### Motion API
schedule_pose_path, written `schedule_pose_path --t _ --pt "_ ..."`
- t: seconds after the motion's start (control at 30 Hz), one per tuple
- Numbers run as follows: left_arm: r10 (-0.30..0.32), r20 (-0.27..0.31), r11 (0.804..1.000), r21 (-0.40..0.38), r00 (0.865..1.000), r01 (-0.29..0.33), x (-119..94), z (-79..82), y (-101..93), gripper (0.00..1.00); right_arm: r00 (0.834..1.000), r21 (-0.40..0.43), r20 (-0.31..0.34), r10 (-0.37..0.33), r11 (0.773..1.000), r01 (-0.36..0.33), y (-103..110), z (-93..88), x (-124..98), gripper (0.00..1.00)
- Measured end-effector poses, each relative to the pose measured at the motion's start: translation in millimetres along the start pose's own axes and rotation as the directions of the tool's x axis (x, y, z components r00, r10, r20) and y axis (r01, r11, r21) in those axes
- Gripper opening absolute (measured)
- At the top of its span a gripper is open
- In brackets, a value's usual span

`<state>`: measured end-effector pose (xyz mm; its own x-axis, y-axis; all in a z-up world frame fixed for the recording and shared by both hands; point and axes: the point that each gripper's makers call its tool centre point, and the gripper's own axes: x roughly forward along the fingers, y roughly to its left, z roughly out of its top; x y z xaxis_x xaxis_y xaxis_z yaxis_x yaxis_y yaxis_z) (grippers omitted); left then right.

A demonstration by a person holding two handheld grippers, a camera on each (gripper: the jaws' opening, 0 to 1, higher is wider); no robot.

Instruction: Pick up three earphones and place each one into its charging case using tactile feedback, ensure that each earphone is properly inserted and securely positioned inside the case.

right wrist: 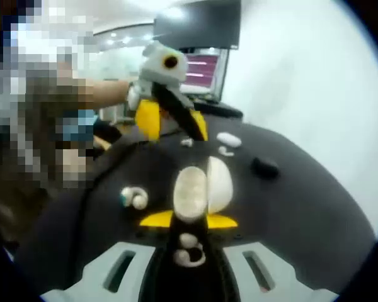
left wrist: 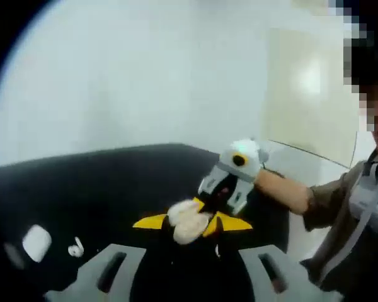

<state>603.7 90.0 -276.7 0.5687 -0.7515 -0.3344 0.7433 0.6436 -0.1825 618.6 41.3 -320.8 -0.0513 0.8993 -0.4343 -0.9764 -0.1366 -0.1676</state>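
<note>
In the right gripper view the right gripper (right wrist: 198, 192) rises from the bottom edge, its two pale pads pressed flat together with nothing visible between them, so it reads as closed and empty; low between its grey jaw arms, nearest the lens, sits a small white earphone (right wrist: 189, 250) on the dark table (right wrist: 315, 207); a little further out to the left lies another white, ring-shaped piece (right wrist: 133, 199), perhaps an opened case, though it is too blurred to say; beyond that a small dark object (right wrist: 264, 167), then a white charging case (right wrist: 229, 139) with a small white bit just beside it; furthest, the left gripper (right wrist: 176, 116) hangs above the table's far side, and whether its jaws are parted I cannot tell. In the left gripper view a second white case (left wrist: 36, 241) and a loose earphone (left wrist: 75, 248) lie near together at the left. The step in hand looks like a pickup not yet made; the next move, I judge, calls for opening the right jaws and lowering them around the near earphone.
</note>
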Motion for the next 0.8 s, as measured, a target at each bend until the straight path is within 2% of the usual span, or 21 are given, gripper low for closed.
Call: schedule_pose_path --t 0.03,0.1,0.17,0.2,0.3,0.37,0.43,0.53,0.6,0.63,0.7,0.8 --pt "0.009 -0.036 1.000 0.029 0.999 -0.008 3.3 -9.6 3.2 0.37 1.000 -0.001 0.001 0.001 1.000 -0.001 0.0 0.0 0.0 0.19" --pt "-0.008 -0.091 0.996 0.086 0.996 0.016 12.7 -25.1 3.6 0.42 1.000 -0.010 0.004 0.005 1.000 -0.005 0.2 0.3 0.2 0.18" --pt "-0.021 -0.097 0.995 0.095 0.995 0.030 22.8 -31.1 3.8 0.45 1.000 -0.016 0.004 0.007 1.000 -0.006 0.1 0.5 0.2 0.18" --pt "-0.027 -0.054 0.992 0.125 0.998 0.034 26.3 -23.7 3.9 0.44 1.000 -0.021 0.004 0.006 1.000 -0.006 0.1 0.7 0.2 0.18" --pt "-0.086 0.037 0.993 0.090 0.996 0.083 32.8 -6.6 1.7 0.37 1.000 -0.025 0.007 0.009 1.000 -0.009 0.5 1.0 0.2 0.18" --pt "-0.109 0.038 0.988 0.113 0.993 0.104 35.5 -6.4 0.8 0.33 1.000 -0.014 0.011 0.015 1.000 -0.015 0.0 0.9 0.1 0.18" --pt "-0.157 0.013 0.975 0.164 0.987 0.153 39.4 -12.3 -6.0 0.33 1.000 -0.014 0.013 0.018 1.000 -0.017 0.3 1.1 0.0 0.18" --pt "-0.176 -0.001 0.970 0.170 0.984 0.174 47.5 -20.5 -8.3 0.31 1.000 -0.012 0.016 0.021 1.000 -0.021 0.9 1.6 0.7 0.18" --pt "-0.178 0.024 0.971 0.166 0.984 0.172 50.4 -17.7 -6.1 0.21 1.000 -0.010 0.016 0.024 1.000 -0.024 1.1 1.3 1.4 0.18" --pt "-0.192 0.049 0.969 0.169 0.980 0.181 51.2 -15.0 -7.2 0.22 1.000 -0.007 0.012 0.024 1.000 -0.024 1.0 0.6 1.6 0.18" --pt "-0.204 0.063 0.963 0.193 0.977 0.188 50.5 -14.6 -7.9 0.21 0.999 0.006 0.018 0.027 1.000 -0.027 0.2 -0.1 -0.2 0.18" --pt "-0.219 0.061 0.961 0.185 0.974 0.205 49.5 -15.1 -12.1 0.19 0.999 0.012 0.019 0.038 0.999 -0.038 0.4 -1.2 -8.2 0.19"
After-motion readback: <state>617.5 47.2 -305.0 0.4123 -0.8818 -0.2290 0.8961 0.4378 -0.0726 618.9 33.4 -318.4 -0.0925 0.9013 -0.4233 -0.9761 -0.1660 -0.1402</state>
